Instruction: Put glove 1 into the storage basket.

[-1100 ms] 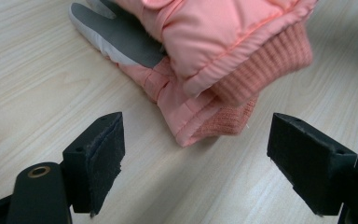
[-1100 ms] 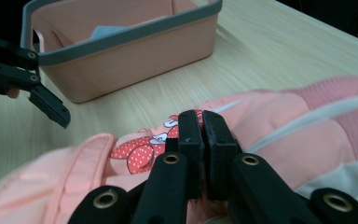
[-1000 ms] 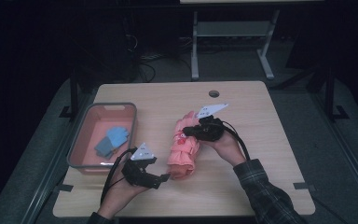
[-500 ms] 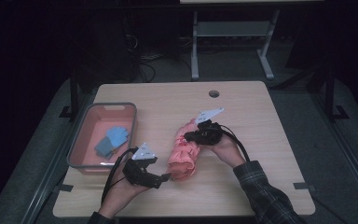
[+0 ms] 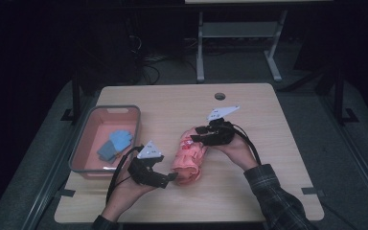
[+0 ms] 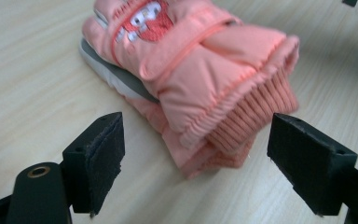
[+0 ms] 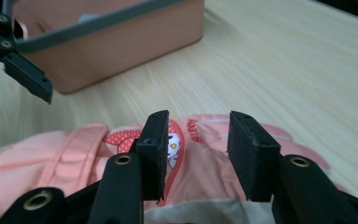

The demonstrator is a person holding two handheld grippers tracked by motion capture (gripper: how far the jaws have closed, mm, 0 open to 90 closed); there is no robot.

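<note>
Gloves (image 5: 188, 160), a peach pair stacked on the table (image 5: 249, 191), lie between the two claws. Left claw (image 5: 170, 178) stands wide open, its pads clear on either side of the knit cuffs just ahead of it. Right claw (image 5: 195, 139) hangs over the fingertip end with jaws that have just been opening, now partly apart, nothing gripped. Beyond it sits the pink bin (image 5: 124, 111).

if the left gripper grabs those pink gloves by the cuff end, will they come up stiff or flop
The pink gloves look padded and soft, so they would probably droop from the ribbed cuffs rather than stay stiff. They seem to be two stacked, so the lower one may slip free if the left gripper, open now, catches only one cuff. They are likely light and unlikely to roll.
</note>
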